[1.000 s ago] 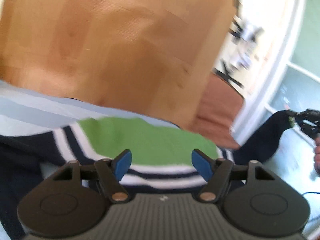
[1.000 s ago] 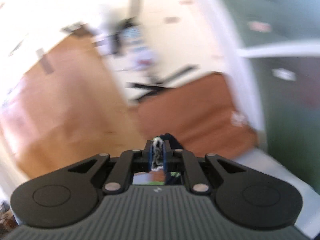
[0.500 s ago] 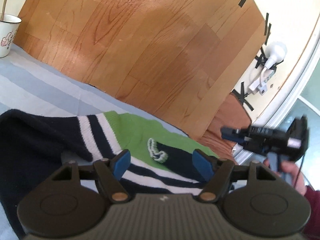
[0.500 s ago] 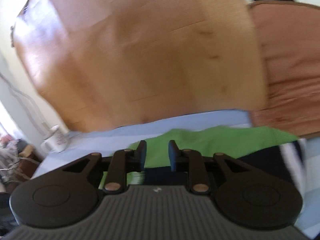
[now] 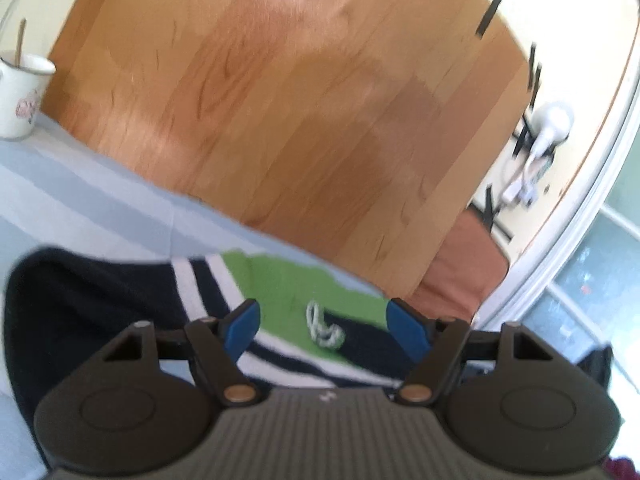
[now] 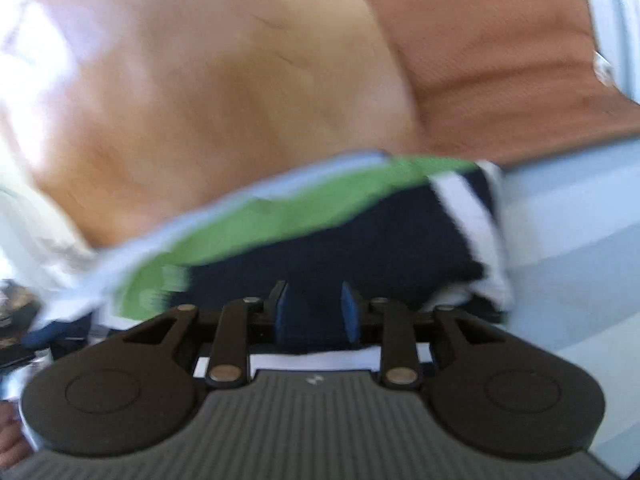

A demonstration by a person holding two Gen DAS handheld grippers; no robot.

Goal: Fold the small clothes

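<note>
Both grippers hover over a striped sweater [image 5: 280,292] lying on a pale blue striped cloth [image 5: 80,200].

Only the left view shows the white mug [image 5: 22,96] at the cloth's far corner and the sleeve's speckled cuff [image 5: 324,326] lying on the green band; the blurred right view shows the navy sleeve close up. The left gripper [image 5: 322,326] has its fingers spread wide, empty. The right gripper [image 6: 314,312], a second ago pinching that cuff up in the air, has just been opening and now sits low, fingers parted with navy knit showing between them.
</note>
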